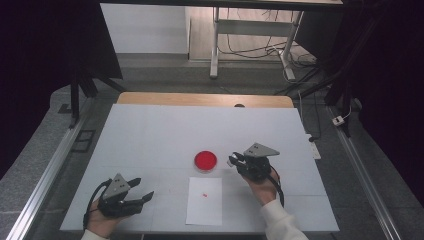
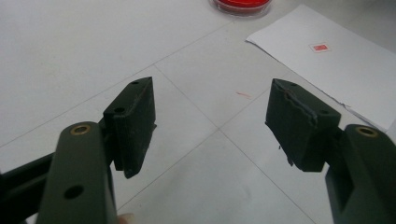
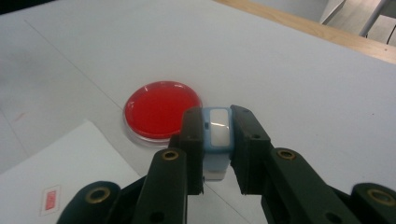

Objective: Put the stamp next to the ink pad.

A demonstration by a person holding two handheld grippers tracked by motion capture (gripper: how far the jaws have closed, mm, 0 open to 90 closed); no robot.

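Right tongs (image 3: 217, 140) are clamped on a small light-blue stamp (image 3: 218, 135) held just beside the red ink pad (image 3: 161, 109) near the bench (image 1: 150, 135) middle, while left tongs (image 2: 210, 126) rest wide open, empty, near the front-left corner.

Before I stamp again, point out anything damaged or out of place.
The pad on one finger of the left gripper is torn, with its top edge peeling. A small red smear marks the table. Nothing else looks odd.
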